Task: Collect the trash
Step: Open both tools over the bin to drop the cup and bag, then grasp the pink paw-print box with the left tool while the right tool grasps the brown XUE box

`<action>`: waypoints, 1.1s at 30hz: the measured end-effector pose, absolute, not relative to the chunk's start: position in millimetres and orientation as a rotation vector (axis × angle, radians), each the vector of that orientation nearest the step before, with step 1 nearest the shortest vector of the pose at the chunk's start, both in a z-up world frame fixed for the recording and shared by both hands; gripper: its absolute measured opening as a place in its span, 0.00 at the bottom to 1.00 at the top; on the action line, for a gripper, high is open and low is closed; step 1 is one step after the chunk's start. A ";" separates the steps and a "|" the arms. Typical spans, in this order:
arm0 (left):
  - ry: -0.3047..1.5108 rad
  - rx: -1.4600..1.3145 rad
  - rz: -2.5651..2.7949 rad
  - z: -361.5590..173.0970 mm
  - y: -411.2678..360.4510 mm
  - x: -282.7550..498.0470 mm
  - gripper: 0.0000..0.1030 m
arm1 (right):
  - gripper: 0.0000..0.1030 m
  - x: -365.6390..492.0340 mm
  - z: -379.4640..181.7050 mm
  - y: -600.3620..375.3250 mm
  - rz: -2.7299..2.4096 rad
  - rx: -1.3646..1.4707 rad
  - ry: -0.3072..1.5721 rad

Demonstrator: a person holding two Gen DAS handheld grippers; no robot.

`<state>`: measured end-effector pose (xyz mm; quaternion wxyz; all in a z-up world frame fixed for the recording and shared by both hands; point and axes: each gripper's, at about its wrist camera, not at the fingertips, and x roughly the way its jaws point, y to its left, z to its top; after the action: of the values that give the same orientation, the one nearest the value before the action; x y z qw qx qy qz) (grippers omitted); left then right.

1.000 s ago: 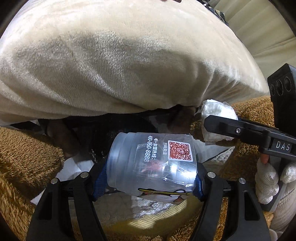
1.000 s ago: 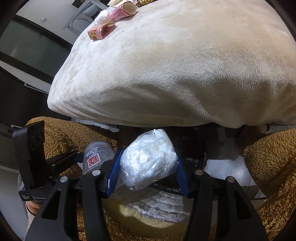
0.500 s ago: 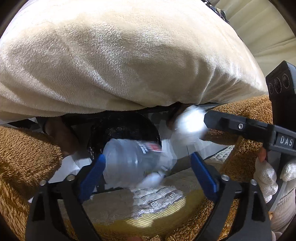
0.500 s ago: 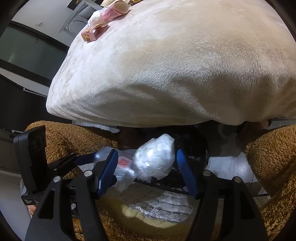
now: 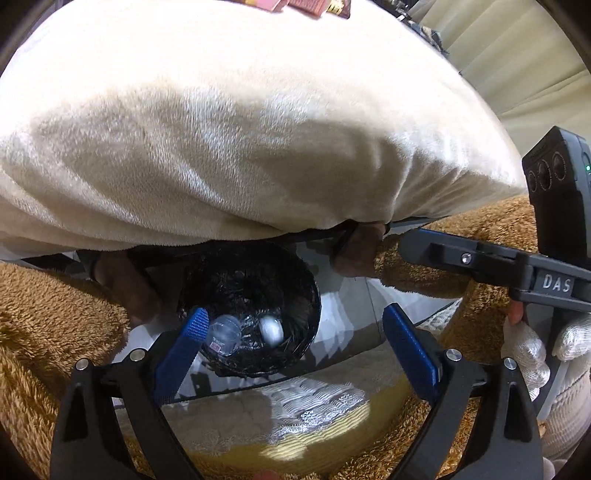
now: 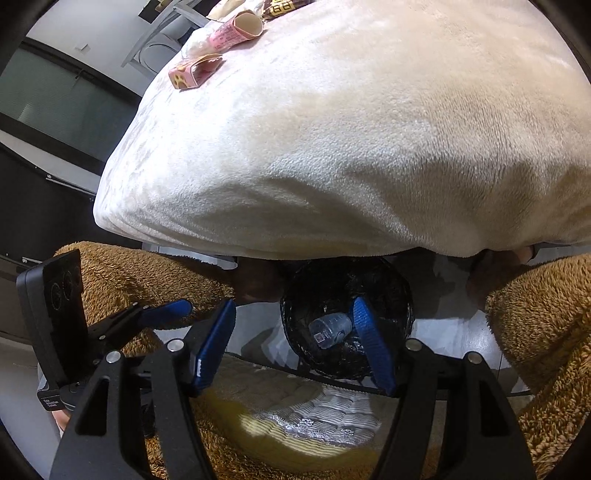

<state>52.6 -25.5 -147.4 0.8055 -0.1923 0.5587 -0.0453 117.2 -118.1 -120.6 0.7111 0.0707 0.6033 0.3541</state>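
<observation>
Left gripper (image 5: pixel 295 332): jaws spread wide with nothing between the blue pads (image 5: pixel 181 347); they have just been opening. Below and beyond it, centre-left of the left wrist view, sits a round bin lined with a black bag (image 5: pixel 251 280). Inside the bin, at lower left, lies a clear plastic bottle (image 5: pixel 223 332) with a printed label; just to its right lies a crumpled white wad in clear film (image 5: pixel 271 330). Both rest on the black liner, apart from the pads.

Upper half of that view: a cream plush blanket (image 5: pixel 240 147) over a raised surface, with snack wrappers (image 5: pixel 314 3) cut off at the top edge. Brown fleece (image 5: pixel 44 325) fills the lower left and right edges. At far right, a white-gloved hand (image 5: pixel 528 354) holds the right gripper (image 5: pixel 436 251), seen from the side.

Right gripper (image 6: pixel 293 325), in its own view: jaws partly spread, empty, also just opened. The same bottle (image 6: pixel 328 330) lies in the black-lined bin (image 6: pixel 332 280), centre right, partly behind the right-hand blue pad (image 6: pixel 369 347); the white wad cannot be made out here. At left, the left gripper (image 6: pixel 166 310) appears side-on. Upper left, pink and yellow wrappers (image 6: pixel 207 70) lie on the blanket (image 6: pixel 351 147).
</observation>
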 end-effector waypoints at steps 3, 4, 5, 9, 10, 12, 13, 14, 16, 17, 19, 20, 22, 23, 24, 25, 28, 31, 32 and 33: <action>1.155 -0.410 -0.103 -139.5 -23.7 48.7 0.91 | 0.65 113.1 -108.3 -120.0 0.808 0.147 1.285; 1.146 -0.409 -0.104 -137.3 -23.6 47.9 0.91 | 0.65 112.1 -104.5 -120.3 0.818 0.147 1.271; 1.133 -0.405 -0.102 -134.1 -23.0 46.8 0.91 | 0.65 111.6 -99.7 -121.1 0.829 0.148 1.253; 1.062 -0.389 -0.107 -117.4 -17.0 43.2 0.91 | 0.65 111.8 -81.1 -124.6 0.859 0.146 1.176; 1.039 -0.380 -0.104 -112.2 -15.6 42.6 0.91 | 0.65 113.5 -77.0 -125.9 0.867 0.148 1.158; 0.998 -0.357 -0.101 -102.0 -13.8 42.8 0.91 | 0.65 118.6 -68.2 -127.2 0.874 0.153 1.124; 0.979 -0.341 -0.100 -96.6 -14.7 44.1 0.91 | 0.65 122.4 -64.3 -127.8 0.877 0.158 1.109; 0.962 -0.321 -0.097 -91.5 -14.8 45.7 0.91 | 0.65 126.8 -60.1 -128.2 0.877 0.160 1.093; 0.930 -0.270 -0.095 -80.7 -15.7 51.6 0.91 | 0.65 135.7 -52.0 -129.8 0.872 0.162 1.061; 0.916 -0.239 -0.093 -75.4 -15.4 54.8 0.91 | 0.65 141.0 -47.3 -130.7 0.870 0.161 1.045; 0.884 -0.183 -0.088 -63.5 -13.4 61.9 0.91 | 0.65 151.6 -39.6 -131.4 0.858 0.156 1.019; 0.868 -0.170 -0.087 -56.7 -9.9 66.0 0.91 | 0.65 157.6 -36.1 -130.9 0.852 0.151 1.006; 0.842 -0.175 -0.072 -47.0 0.3 75.8 0.91 | 0.65 172.1 -30.0 -128.8 0.839 0.144 0.990; 0.838 -0.188 -0.068 -43.7 5.9 82.0 0.91 | 0.65 180.0 -27.3 -126.1 0.834 0.135 0.982; 0.837 -0.197 -0.065 -40.9 11.0 87.6 0.91 | 0.65 187.8 -25.3 -122.7 0.829 0.126 0.974; 0.834 -0.198 -0.059 -37.0 14.7 93.2 0.91 | 0.65 195.8 -23.7 -119.4 0.824 0.117 0.965; 0.833 -0.176 -0.050 -32.4 23.2 109.7 0.91 | 0.66 221.5 -21.9 -108.7 0.806 0.114 0.956; 0.850 -0.140 -0.040 -33.8 27.1 128.3 0.91 | 0.75 246.9 -24.2 -99.2 0.789 0.135 0.967; 0.857 -0.131 -0.042 -35.3 28.4 134.5 0.91 | 0.75 255.7 -26.3 -95.7 0.783 0.145 0.982; 0.863 -0.117 -0.043 -36.6 28.5 141.0 0.91 | 0.75 263.8 -28.1 -92.6 0.777 0.154 0.993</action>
<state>141.0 28.5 -36.6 0.9064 -0.0569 0.4180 -0.0206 263.8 -92.6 -28.1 0.8049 0.0719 0.4639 0.3630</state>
